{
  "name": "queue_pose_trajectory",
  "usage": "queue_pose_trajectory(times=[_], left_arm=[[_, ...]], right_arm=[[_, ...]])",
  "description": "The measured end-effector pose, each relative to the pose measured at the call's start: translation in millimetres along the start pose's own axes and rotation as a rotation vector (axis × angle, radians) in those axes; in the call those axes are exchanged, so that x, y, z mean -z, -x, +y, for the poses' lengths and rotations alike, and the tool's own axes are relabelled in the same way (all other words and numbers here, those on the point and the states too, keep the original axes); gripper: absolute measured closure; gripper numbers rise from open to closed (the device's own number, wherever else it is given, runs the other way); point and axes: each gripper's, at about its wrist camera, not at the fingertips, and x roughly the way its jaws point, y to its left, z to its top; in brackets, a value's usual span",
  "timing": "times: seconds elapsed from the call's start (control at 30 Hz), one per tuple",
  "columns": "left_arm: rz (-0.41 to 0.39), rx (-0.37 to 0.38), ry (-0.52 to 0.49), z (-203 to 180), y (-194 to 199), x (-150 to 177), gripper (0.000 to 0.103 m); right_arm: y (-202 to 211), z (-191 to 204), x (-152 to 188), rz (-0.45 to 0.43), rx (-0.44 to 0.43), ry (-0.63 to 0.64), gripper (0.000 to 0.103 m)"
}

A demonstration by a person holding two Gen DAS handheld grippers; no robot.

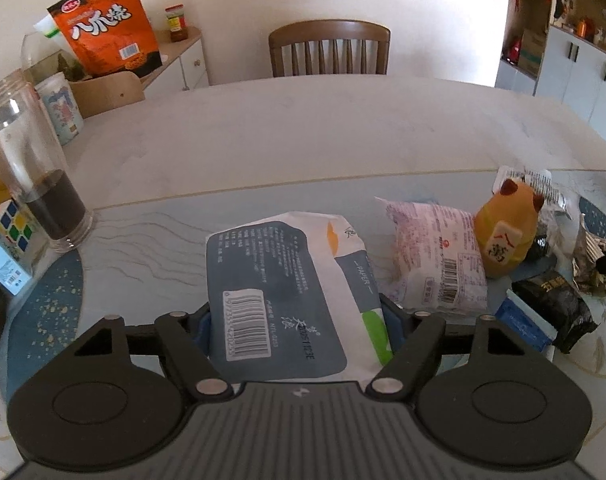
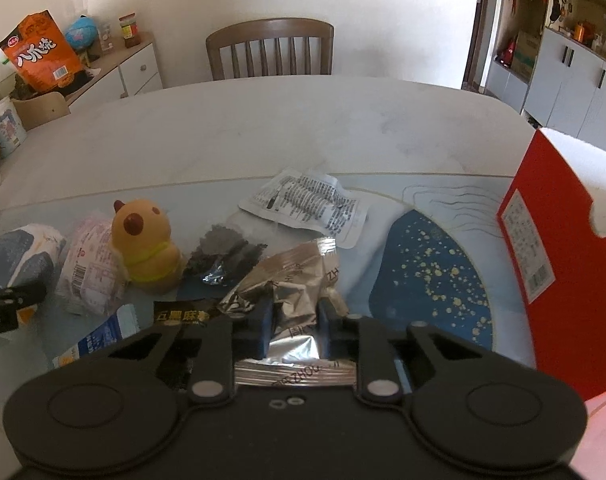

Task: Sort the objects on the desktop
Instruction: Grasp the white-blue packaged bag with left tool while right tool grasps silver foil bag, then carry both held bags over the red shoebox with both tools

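A grey-and-white tissue pack [image 1: 279, 264] with a barcode lies on the blue patterned mat [image 1: 55, 296]. My left gripper [image 1: 297, 320] has its blue pads against both sides of the pack. In the right wrist view, a crumpled silver foil wrapper [image 2: 291, 276] is pinched between the pads of my right gripper [image 2: 295, 328], which is shut on it. A pink packet [image 1: 435, 252], a yellow plush toy [image 1: 503, 236], a black sachet [image 1: 555, 304] and a blue packet [image 1: 519, 320] lie to the right of the tissue pack.
A glass jar [image 1: 35, 176] with dark contents and a puzzle cube [image 1: 13, 226] stand at the left. A tall red box [image 2: 563, 248] rises close at the right. A white printed sachet [image 2: 307, 204] lies beyond the foil. A wooden chair [image 1: 329, 48] stands at the far table edge.
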Motion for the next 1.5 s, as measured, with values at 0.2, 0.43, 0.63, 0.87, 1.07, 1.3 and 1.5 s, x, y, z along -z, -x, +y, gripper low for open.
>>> queue_pose_trajectory(times=[0.2,0.43,0.63,0.87,1.07,1.3,1.5], left_arm=[[-0.023,-0.012,0.012,1.5,18.0,-5.5,0.027],[-0.041,-0.020,0.003,-12.5,47.5,-10.3,0.027],[-0.066,-0.006,0.003,-33.7,73.5,-13.4,0.027],[-0.102,0.031,-0.012,-69.9,102.0,-21.6,0.027],[-0.140,0.083,-0.037,-104.3,123.1,-30.8,0.027],[-0.177,0.135,-0.075,-147.5,138.9,-39.6,0.027],[-0.196,0.169,-0.110,-186.3,144.6,-46.4,0.027]], right_arm=[[13.9,-2.7,-0.3,-0.030,-0.014,0.004,0.082],[36.3,-10.6,-0.7,-0.052,-0.038,0.012,0.082],[61.1,-23.7,-2.8,-0.080,-0.065,0.023,0.082],[89.0,-45.0,-6.0,-0.107,-0.083,0.034,0.082],[115.4,-74.8,-10.3,-0.148,-0.084,0.019,0.082],[133.4,-116.4,-12.2,-0.176,-0.050,-0.012,0.082],[145.8,-149.9,-11.9,-0.204,-0.026,-0.036,0.082]])
